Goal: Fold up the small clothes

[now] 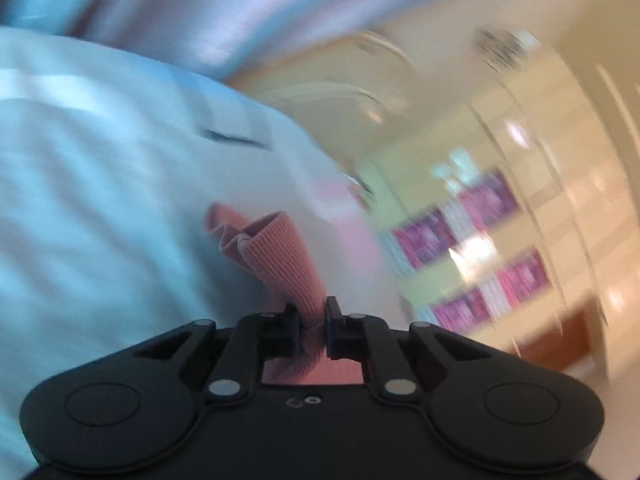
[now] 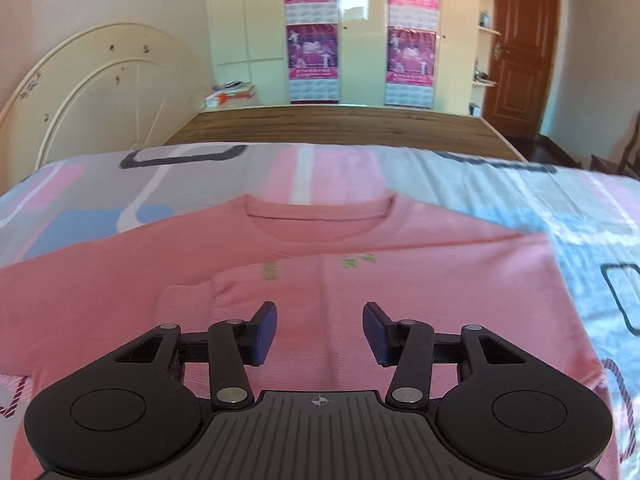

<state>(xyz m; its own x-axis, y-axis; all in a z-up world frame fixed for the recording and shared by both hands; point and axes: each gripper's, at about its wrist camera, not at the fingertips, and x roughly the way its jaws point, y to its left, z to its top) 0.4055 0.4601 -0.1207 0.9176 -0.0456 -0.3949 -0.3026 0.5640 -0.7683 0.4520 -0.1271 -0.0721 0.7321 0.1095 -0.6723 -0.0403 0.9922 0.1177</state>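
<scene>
A small pink knit top (image 2: pixel 360 264) lies flat on the bed, collar at the far side; one sleeve lies folded in across its front. My right gripper (image 2: pixel 320 332) is open and empty, hovering low over the lower middle of the top. In the blurred left wrist view, my left gripper (image 1: pixel 312 320) is shut on a ribbed pink cuff or edge of the top (image 1: pixel 276 248), lifted with the fabric bunched beyond the fingers.
The bed sheet (image 2: pixel 560 216) is patterned in pink, blue and grey. A wooden bed frame (image 2: pixel 340 124) lies beyond it, a cream headboard (image 2: pixel 100 92) at the left, wardrobes with posters (image 2: pixel 312 40) and a brown door (image 2: pixel 520 48) behind.
</scene>
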